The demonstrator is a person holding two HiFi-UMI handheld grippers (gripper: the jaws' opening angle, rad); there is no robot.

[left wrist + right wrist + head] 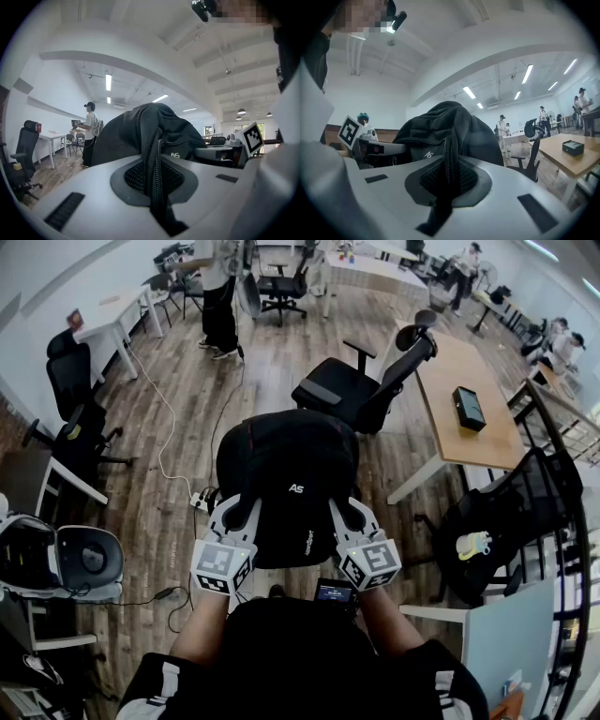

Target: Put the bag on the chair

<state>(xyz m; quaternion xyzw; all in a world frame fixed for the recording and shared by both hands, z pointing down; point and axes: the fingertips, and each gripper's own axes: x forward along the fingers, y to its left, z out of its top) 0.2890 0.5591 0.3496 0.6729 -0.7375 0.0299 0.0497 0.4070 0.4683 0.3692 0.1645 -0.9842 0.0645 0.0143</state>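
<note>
The black bag (pixel 286 474) hangs in front of you, held up off the wooden floor (pixel 187 371) between your two grippers. It is not yet on the chair. A small light logo shows on the side facing you.

Your left gripper (pixel 152 185) has its jaws closed tight on a black mesh strap (pixel 149 140) that runs up from between the pads to the top of the bag. Your right gripper (pixel 446 185) does the same on the other strap (pixel 451 150): its jaws are pinched together on the webbing with no gap showing. Both grippers sit side by side at the near face of the bag, with their marker cubes toward you.

Beyond the bag stands the black office chair (pixel 361 390). Its seat is empty and its headrest tilts toward the wooden desk (pixel 450 362) on your right. A black box (pixel 468 408) lies on that desk.

To the left of the bag, a white power strip (pixel 200 502) lies on the floor, and a white cable (pixel 169 423) trails away from it. Farther off, a person (pixel 220 296) stands near another desk.
</note>
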